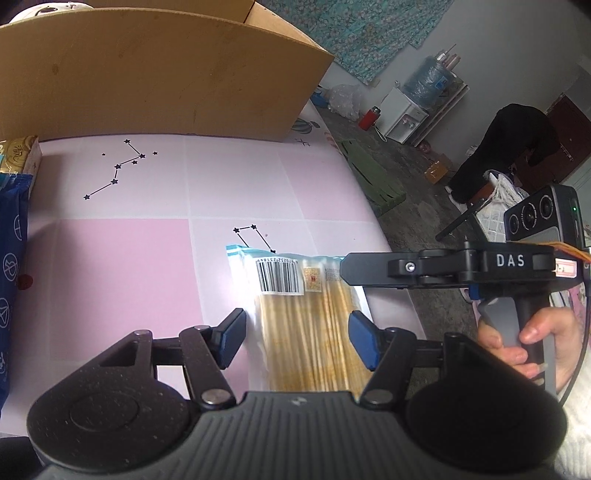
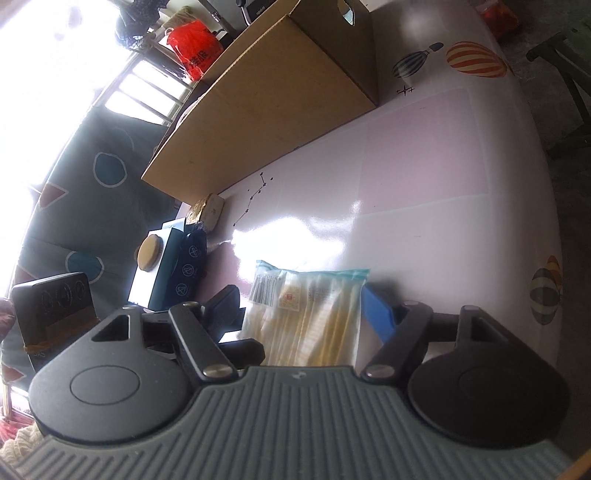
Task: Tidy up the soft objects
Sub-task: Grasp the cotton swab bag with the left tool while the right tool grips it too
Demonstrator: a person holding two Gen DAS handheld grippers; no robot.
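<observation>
Under me the tabletop [image 1: 147, 258] wears a glossy pink-and-white checked cloth printed with star constellations and hot-air balloons, and window glare pools white across it. Off its far edge I see a rough grey concrete floor [image 1: 413, 206] and a pale wall [image 1: 509, 55] hung with a teal flowered cloth [image 1: 369, 33]. A white water dispenser [image 1: 406, 110] with its blue bottle stands against that wall, near a red flask [image 1: 369, 117]. On my other side, a barred window [image 2: 147, 92] blazes with daylight above a dark patterned curtain [image 2: 92, 184].
</observation>
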